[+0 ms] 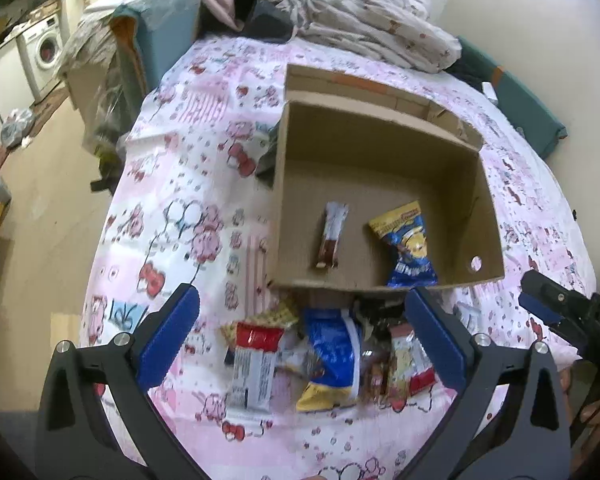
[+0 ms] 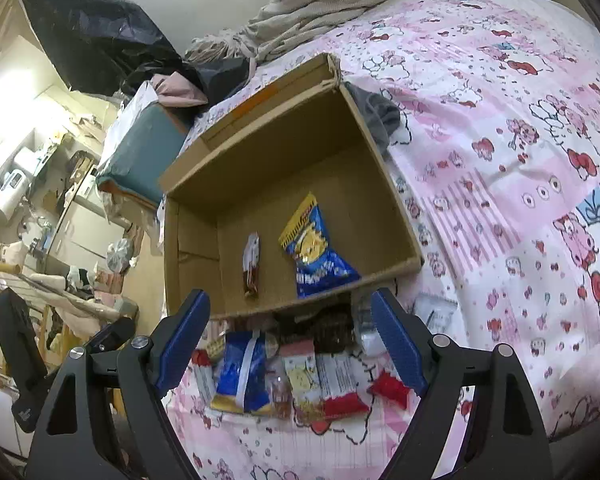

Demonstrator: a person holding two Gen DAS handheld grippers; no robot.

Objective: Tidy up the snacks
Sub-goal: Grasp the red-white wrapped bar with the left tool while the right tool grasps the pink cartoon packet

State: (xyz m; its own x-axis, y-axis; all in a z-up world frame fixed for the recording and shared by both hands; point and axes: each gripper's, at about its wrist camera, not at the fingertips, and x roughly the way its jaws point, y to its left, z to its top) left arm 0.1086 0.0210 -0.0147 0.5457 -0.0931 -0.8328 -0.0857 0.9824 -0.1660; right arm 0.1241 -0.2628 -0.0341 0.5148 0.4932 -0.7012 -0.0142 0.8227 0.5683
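Below left claw [image 1: 300,332] | snack pile [image 1: 324,360] | jaws wide, empty

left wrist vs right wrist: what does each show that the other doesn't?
Left wrist only: a washing machine at far left, and the right gripper coming in from the right edge, open.

Right wrist only: a black plastic bag at upper left, and a red wrapper at the right end of the snack pile.

Both: the cardboard box on the pink sheet, holding a brown bar and a blue-yellow bag; the loose snack pile in front of the box; the viewing gripper's own jaws open and empty, the left gripper included.
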